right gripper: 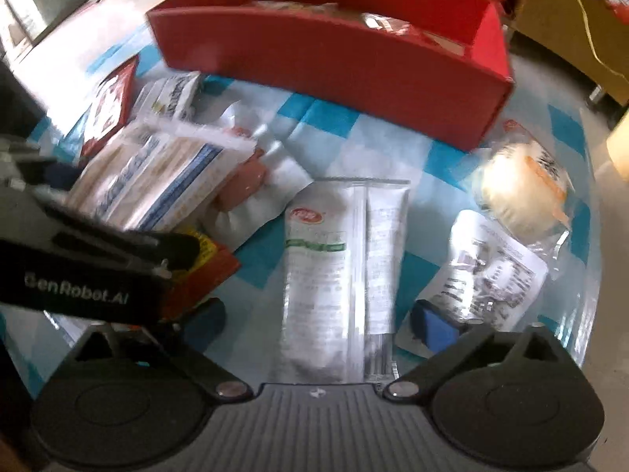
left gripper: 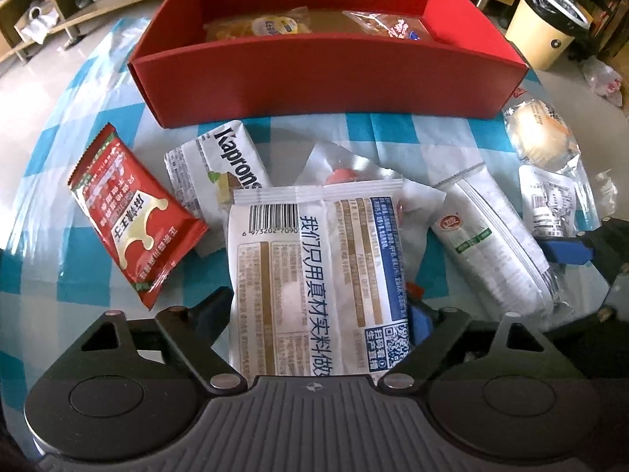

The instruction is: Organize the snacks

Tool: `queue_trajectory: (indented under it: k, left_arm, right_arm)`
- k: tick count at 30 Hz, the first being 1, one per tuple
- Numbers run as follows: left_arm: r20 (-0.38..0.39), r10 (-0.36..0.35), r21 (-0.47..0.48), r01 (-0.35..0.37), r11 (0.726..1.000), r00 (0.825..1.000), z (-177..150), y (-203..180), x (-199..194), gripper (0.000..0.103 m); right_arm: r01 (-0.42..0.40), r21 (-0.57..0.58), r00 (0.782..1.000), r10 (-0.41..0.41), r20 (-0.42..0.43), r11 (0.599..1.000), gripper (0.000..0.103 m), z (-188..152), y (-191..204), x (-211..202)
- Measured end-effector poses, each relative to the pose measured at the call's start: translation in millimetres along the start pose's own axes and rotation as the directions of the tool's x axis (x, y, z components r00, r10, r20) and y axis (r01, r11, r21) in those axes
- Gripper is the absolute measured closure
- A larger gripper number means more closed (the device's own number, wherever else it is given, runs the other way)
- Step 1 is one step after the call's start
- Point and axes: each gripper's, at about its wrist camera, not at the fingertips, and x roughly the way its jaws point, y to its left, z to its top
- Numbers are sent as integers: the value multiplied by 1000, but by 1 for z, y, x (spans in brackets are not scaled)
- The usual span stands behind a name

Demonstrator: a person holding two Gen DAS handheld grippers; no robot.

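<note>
While both grippers straddle packets unclamped (left gripper (left gripper: 320,306) the barcode packet (left gripper: 318,275), right gripper (right gripper: 314,322) the long white packet (right gripper: 338,275)), closing and lifting into the far red box (left gripper: 330,78) likely comes next.

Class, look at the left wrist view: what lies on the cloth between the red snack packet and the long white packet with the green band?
Between the red snack packet and the long white packet lie the Kaprons packet and the large barcode packet, shown in the left wrist view.

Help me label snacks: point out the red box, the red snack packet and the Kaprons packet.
red box (left gripper: 326,78), left wrist view, front wall.
red snack packet (left gripper: 133,216), left wrist view, printed face.
Kaprons packet (left gripper: 232,153), left wrist view, lettering.
</note>
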Motion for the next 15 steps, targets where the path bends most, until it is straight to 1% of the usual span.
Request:
queue_trajectory:
  k: [1,2,3,5,8,15]
  left_arm:
    - [1,-16,-19,16,1000,1000,1,3,-1,19]
    - [-5,-38,-35,38,999,999,1,6,-1,21]
    - [-7,-51,-44,51,998,999,1,9,-2,22]
    - [-5,-47,-40,47,998,999,0,8,-3,23]
    - [-1,-34,-36,34,999,999,-1,5,-6,25]
    - [47,-58,-53,60,997,997,2,10,-25,26]
  right_arm:
    - [-10,10,1000,10,4,1000,34,1,-3,-3]
    - [-1,28,1000,0,13,1000,52,2,-7,-7]
    - [-6,46,1000,6,18,999,58,1,-9,-7]
    - [-11,76,1000,10,20,997,60,0,-12,-7]
    - [27,56,999,-29,36,998,61,-1,-10,-11]
    - [-16,109,993,3,115,994,62,1,-20,-35]
